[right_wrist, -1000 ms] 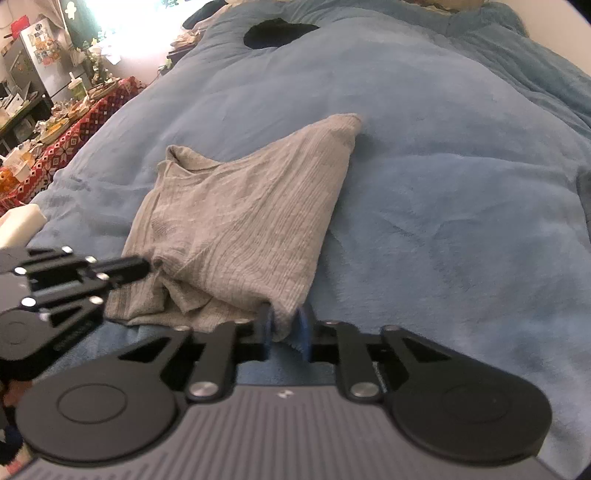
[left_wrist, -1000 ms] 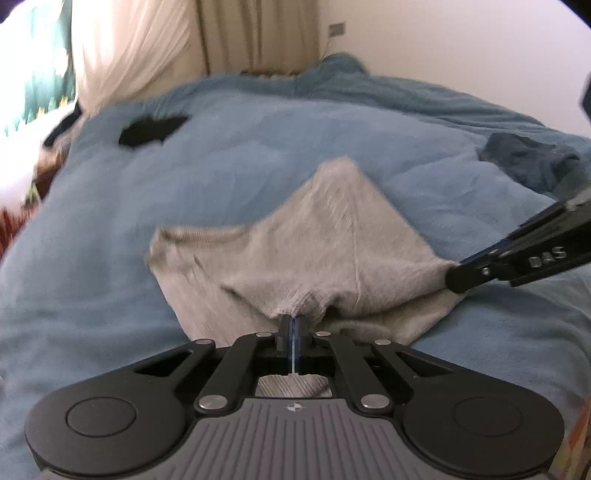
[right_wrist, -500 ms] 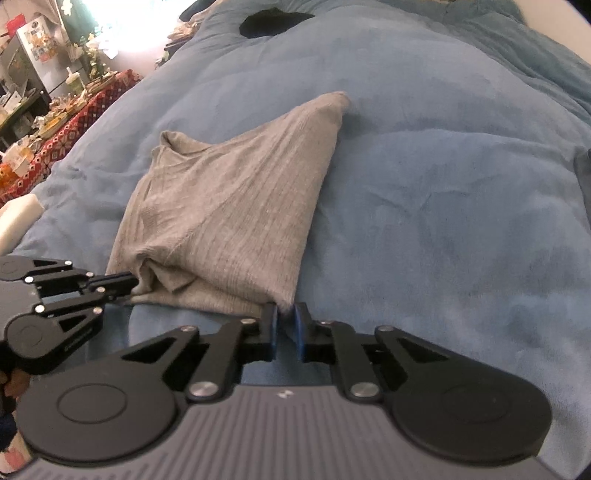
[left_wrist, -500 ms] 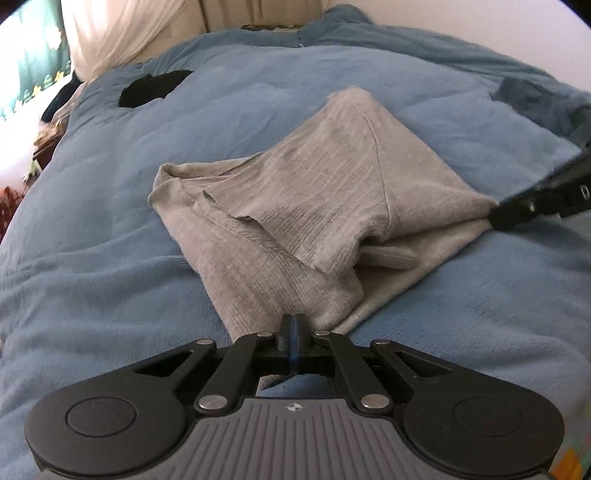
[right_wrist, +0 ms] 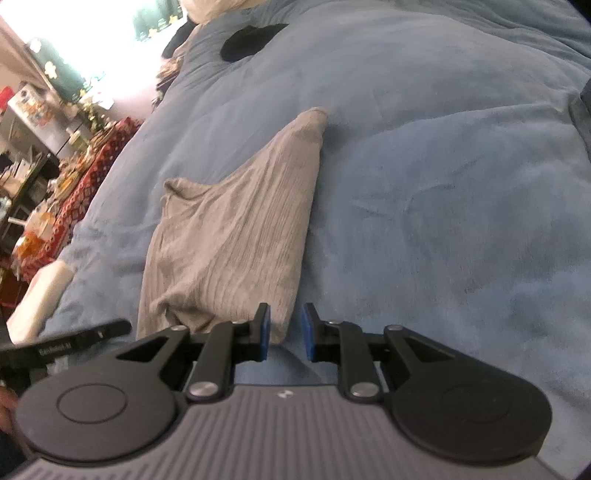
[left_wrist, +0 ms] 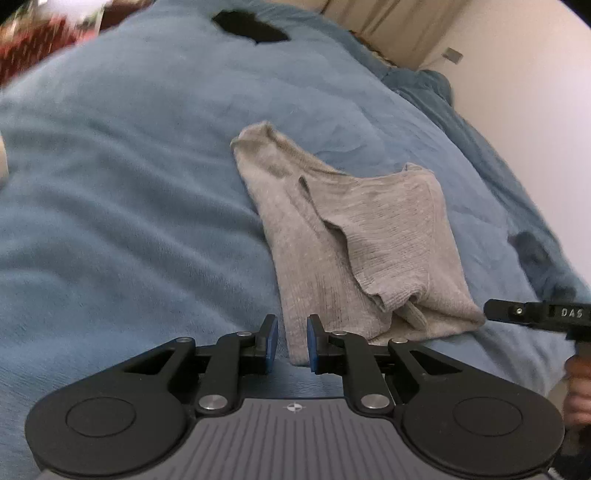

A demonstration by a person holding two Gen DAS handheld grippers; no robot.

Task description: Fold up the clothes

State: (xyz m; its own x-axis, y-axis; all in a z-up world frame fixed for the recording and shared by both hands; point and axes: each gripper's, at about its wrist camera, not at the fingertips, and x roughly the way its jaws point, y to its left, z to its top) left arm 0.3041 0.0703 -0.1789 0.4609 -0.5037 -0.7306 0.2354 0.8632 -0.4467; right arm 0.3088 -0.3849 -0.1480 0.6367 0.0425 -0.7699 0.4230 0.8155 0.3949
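A grey knit garment (left_wrist: pixel 354 236) lies folded over on the blue blanket (left_wrist: pixel 129 206); it also shows in the right wrist view (right_wrist: pixel 236 243). My left gripper (left_wrist: pixel 290 341) is open, its blue pads either side of the garment's near left corner, not gripping. My right gripper (right_wrist: pixel 284 332) is open at the garment's near right corner, the cloth's edge just between the pads. The right gripper's tip shows in the left wrist view (left_wrist: pixel 517 314), and the left one's in the right wrist view (right_wrist: pixel 92 332).
A black item (left_wrist: pixel 251 27) lies far back on the blanket. A dark blue cloth (left_wrist: pixel 535 254) lies at the right. A cluttered table with a red cloth (right_wrist: pixel 74 173) stands beyond the bed's left edge. A white object (right_wrist: pixel 40 295) sits at the left edge.
Both grippers were shut on the garment's near corners and have opened, letting the cloth lie on the blanket. Both views have tilted and pulled back slightly.
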